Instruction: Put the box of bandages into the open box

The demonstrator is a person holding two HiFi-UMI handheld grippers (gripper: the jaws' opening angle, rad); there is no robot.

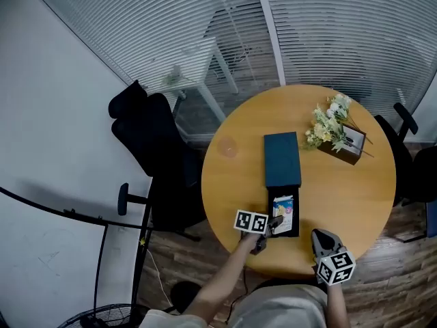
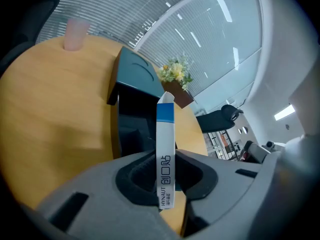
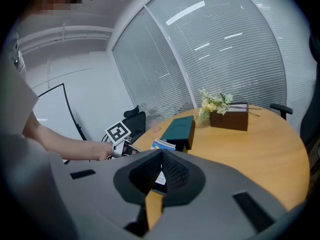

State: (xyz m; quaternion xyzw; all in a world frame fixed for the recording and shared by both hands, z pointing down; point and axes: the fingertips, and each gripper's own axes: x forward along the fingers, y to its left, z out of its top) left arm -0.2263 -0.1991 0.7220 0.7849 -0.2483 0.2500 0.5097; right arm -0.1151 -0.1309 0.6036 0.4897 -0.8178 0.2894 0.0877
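A thin white bandage box (image 2: 165,154) with a blue band stands edge-on between the pads of my left gripper (image 2: 166,184), which is shut on it. In the head view the bandage box (image 1: 284,213) is over the black tray of the open box (image 1: 295,229), whose dark teal lid (image 1: 282,157) lies folded back beyond it. Whether it rests on the tray's bottom I cannot tell. My left gripper (image 1: 274,225) reaches in from the tray's left side. My right gripper (image 1: 323,240) hangs at the table's near edge, jaws together and empty (image 3: 161,156).
The round wooden table (image 1: 355,197) carries a brown planter with flowers (image 1: 332,127) at the far right and a pale pink cup (image 2: 76,33) at the far left. Black office chairs (image 1: 153,149) stand round the table. Blinds and glass walls lie behind.
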